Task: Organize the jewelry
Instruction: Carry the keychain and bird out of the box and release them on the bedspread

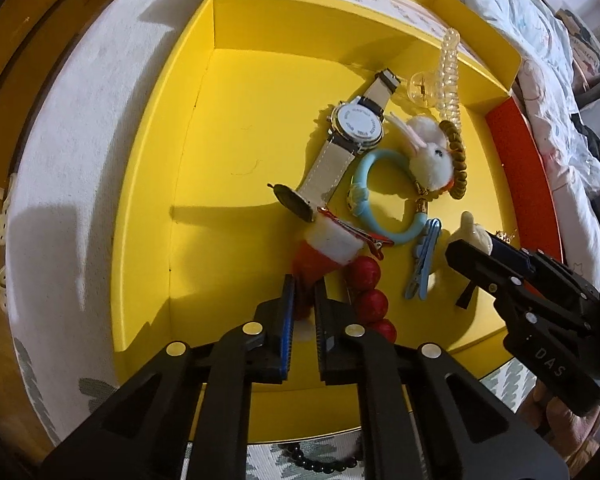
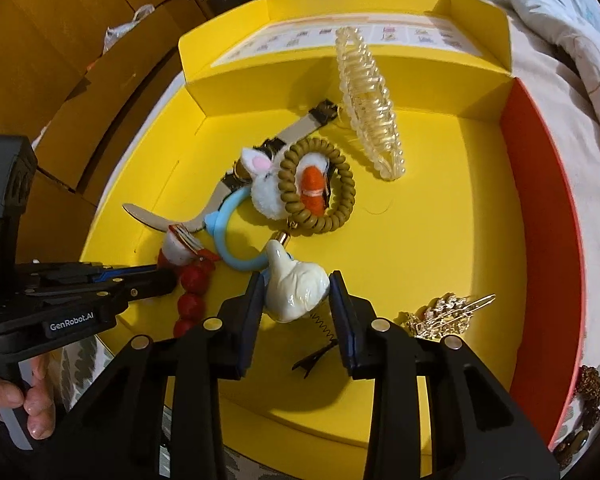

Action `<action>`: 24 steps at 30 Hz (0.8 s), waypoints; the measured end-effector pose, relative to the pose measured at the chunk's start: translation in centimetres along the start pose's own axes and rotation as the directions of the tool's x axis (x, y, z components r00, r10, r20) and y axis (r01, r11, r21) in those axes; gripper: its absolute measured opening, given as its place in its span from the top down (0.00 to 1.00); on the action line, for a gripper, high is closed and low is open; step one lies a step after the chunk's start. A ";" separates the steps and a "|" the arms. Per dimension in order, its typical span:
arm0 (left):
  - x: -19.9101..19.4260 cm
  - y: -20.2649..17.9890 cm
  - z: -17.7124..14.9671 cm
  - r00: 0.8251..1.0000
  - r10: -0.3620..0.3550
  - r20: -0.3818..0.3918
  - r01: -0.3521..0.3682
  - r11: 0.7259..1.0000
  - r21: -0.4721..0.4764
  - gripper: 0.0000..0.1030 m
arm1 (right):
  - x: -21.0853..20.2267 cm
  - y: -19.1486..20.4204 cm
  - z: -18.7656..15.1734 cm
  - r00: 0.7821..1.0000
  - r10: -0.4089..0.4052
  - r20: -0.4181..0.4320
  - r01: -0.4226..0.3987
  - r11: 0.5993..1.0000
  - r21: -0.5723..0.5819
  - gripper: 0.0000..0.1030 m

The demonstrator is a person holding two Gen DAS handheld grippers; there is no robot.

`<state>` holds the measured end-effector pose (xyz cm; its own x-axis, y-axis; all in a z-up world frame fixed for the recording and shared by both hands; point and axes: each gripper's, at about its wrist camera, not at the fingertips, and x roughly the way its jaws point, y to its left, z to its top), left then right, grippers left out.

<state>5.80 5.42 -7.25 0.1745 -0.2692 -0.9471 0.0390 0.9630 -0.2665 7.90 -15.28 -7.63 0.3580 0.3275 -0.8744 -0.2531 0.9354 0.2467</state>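
A yellow box [image 1: 148, 216] holds a pile of jewelry: a watch [image 1: 354, 126], a blue bracelet [image 1: 384, 200], a fluffy rabbit clip [image 1: 430, 148], a brown coil tie [image 2: 320, 184] and a clear hair claw [image 2: 370, 104]. My left gripper [image 1: 304, 300] is shut on a red and white Santa-hat clip [image 1: 320, 252], next to red beads [image 1: 370, 292]. My right gripper [image 2: 296, 304] is shut on a cream thumbs-up charm [image 2: 296, 288] inside the box; it also shows in the left wrist view [image 1: 476, 240].
A gold rhinestone clip [image 2: 444, 312] and a black clip [image 2: 314, 358] lie in the box near my right gripper. A blue clip [image 1: 422, 264] lies by the beads. The box's red side [image 2: 540, 184] is at right. Bedding [image 2: 560, 12] lies beyond. Black beads [image 1: 324, 462] lie outside the box.
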 end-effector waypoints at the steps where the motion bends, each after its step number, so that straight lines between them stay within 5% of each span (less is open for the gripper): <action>1: -0.2 -0.1 0.0 1.000 -0.003 0.004 0.003 1.000 0.001 0.91 | -0.2 -0.1 0.0 1.000 0.009 0.001 -0.009 1.000 0.002 0.67; 15: -5.4 -1.7 -1.3 0.990 -0.076 0.119 0.071 0.997 0.042 0.92 | -6.5 -1.3 0.1 0.989 0.088 0.117 -0.095 0.994 0.059 0.67; 24: -9.5 -0.8 -7.2 0.983 -0.110 0.147 0.101 0.993 0.068 0.92 | -11.8 -0.1 -4.1 0.978 0.174 0.117 -0.180 0.983 0.042 0.67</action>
<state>-3.00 7.16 0.69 0.3121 -0.3695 -0.8752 0.1230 0.9292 -0.3485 0.00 -19.83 0.94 0.4112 0.4985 -0.7632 -0.2756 0.8660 0.4172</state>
